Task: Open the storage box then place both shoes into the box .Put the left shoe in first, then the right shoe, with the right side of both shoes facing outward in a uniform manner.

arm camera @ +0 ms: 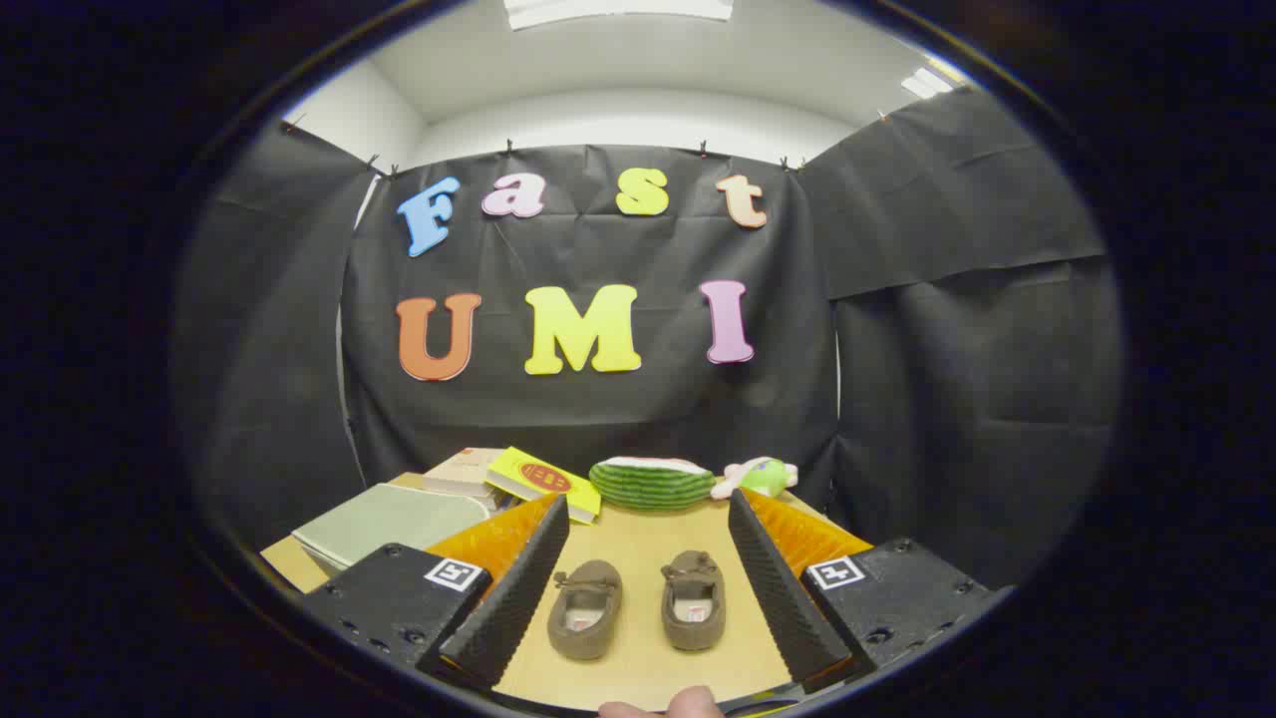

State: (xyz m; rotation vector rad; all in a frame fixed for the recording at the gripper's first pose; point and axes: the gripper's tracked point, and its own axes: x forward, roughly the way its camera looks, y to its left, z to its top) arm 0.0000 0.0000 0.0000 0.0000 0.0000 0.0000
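With the jaws (646, 568) spread wide and empty over the desk (638, 668), the two shoes (586, 621) (694, 599) side by side between them, I'd first swing left to the grey-green box (389, 521) and lift its lid.

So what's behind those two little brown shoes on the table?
Behind the shoes, which lie between the open gripper fingers, sit a watermelon-striped cushion, a small plush toy and a yellow book. Whatever lies behind the cushion is hidden.
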